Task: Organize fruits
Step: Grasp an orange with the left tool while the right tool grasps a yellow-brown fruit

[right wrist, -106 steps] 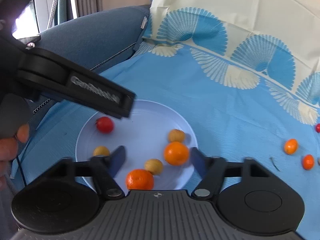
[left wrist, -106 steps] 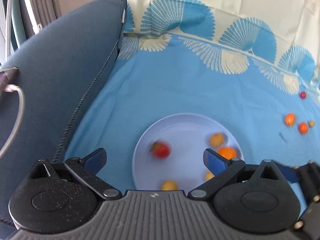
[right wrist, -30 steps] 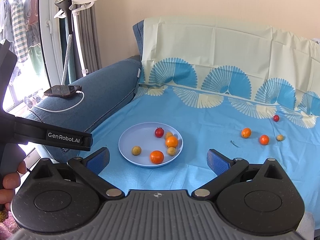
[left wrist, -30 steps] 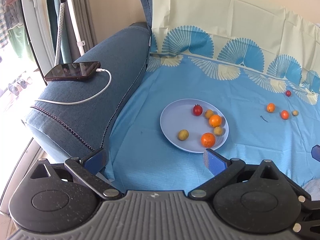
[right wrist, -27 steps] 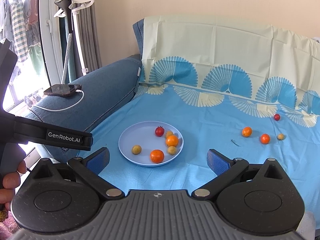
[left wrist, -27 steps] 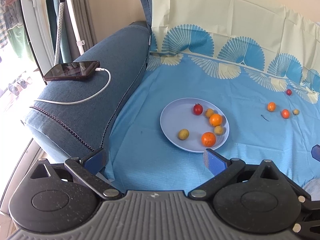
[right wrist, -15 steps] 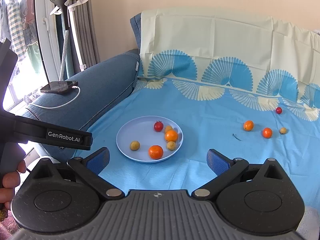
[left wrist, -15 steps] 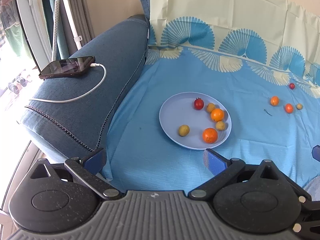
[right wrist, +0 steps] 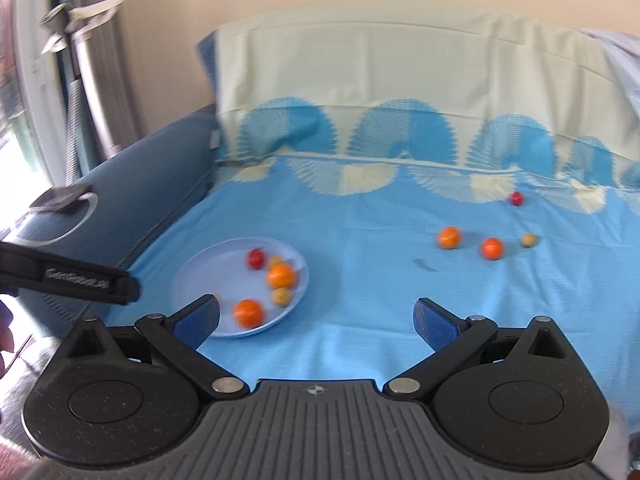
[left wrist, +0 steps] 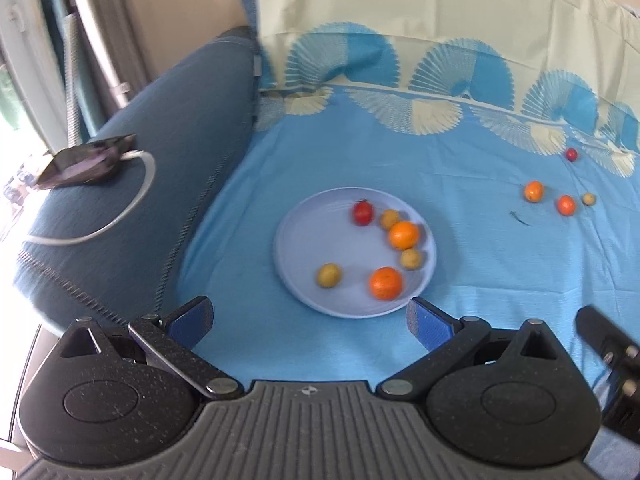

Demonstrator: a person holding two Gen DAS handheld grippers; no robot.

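Note:
A pale blue plate (left wrist: 304, 236) lies on the blue sheet and holds several fruits: a red tomato (left wrist: 363, 212), two oranges (left wrist: 404, 235) and small yellow fruits. It also shows in the right wrist view (right wrist: 200, 276). To the right, loose on the sheet, lie an orange (right wrist: 449, 237), a red-orange fruit (right wrist: 491, 248), a small yellow fruit (right wrist: 529, 239) and a red tomato (right wrist: 516, 198). My left gripper (left wrist: 310, 322) is open and empty, just in front of the plate. My right gripper (right wrist: 316, 322) is open and empty, to the right of the plate.
A dark blue sofa arm (left wrist: 132, 208) stands to the left, with a phone (left wrist: 86, 158) and white cable (left wrist: 120, 216) on it. A cream and blue patterned cloth (right wrist: 400, 92) covers the backrest. A small dark stem (right wrist: 424, 265) lies on the sheet.
Both grippers have moved forward and down toward the sheet; the right view has swung to the right, so the plate sits further left. The fruits have not moved.

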